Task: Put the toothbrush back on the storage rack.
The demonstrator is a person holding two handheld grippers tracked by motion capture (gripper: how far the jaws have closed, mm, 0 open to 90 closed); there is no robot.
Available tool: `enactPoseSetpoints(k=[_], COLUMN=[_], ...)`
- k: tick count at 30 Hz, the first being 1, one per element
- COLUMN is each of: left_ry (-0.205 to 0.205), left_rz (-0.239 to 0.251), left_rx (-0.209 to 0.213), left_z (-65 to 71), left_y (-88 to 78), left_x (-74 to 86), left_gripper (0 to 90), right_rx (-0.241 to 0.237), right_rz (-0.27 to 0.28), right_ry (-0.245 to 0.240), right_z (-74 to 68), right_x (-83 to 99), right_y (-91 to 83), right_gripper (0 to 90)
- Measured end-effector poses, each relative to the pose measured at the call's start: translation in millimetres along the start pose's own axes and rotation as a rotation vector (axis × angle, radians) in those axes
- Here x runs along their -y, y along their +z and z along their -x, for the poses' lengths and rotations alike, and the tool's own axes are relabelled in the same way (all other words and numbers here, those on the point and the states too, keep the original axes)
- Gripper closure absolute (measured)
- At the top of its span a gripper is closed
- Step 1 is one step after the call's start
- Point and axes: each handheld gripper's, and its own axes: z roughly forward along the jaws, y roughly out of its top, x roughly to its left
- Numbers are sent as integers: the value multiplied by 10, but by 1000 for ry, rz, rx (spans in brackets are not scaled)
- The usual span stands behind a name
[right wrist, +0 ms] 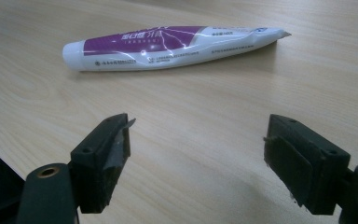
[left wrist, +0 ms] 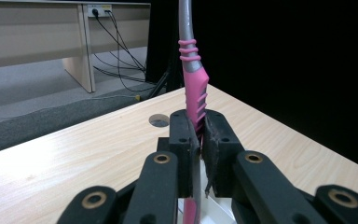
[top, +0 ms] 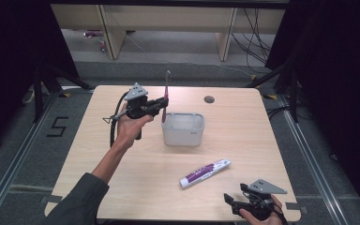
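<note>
Right gripper (right wrist: 198, 168) fingers (right wrist: 103, 158) are spread wide, nothing held between them; worktop (right wrist: 205, 116) is seen through the gap. In the high view this gripper (top: 238, 202) is held in a hand at the near right corner of the worktop (top: 122, 187), jaws pointed toward the left.

Just beyond it, a tube (top: 205, 172) is laid flat on the worktop, right of centre and toward the near edge. White body with purple print, cap end nearer the near edge, crimped end angled toward the far right. In the right gripper view the tube (right wrist: 168, 46) is seen lying across, apart from the jaws.

At mid-worktop a white cup (top: 183, 129) with translucent walls is stood upright.

Left gripper (top: 164, 104) is raised above the worktop just left of the cup, held in a hand (top: 130, 127) with the forearm reaching in from the near left corner. Its jaws are closed tight on a toothbrush (left wrist: 194, 93) at the pink grip; the grey neck rises out of the top of the left gripper view. In the high view the toothbrush (top: 166, 93) is seen held near upright, lower end at the cup's left rim; whether it touches cannot be told.

Near the far edge a round hole (top: 209, 99) is set in the worktop.
</note>
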Motion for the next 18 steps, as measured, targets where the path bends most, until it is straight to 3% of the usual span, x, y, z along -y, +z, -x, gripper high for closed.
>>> enactPoseSetpoints(k=[11, 13, 18], left_ry=[-13, -14, -14], left_rz=[24, 23, 13], left_rx=[-23, -32, -39], left_z=[-12, -25, -45], left_y=[153, 169, 204], left_x=[75, 87, 140], left_gripper=[819, 818, 818], right_rx=[-5, -20, -15], right_rz=[-1, -11, -2], right_ry=[4, 26, 6], right_z=[-3, -17, -4], right_x=[1, 2, 4], right_y=[-2, -7, -4], right_gripper=[231, 231, 231])
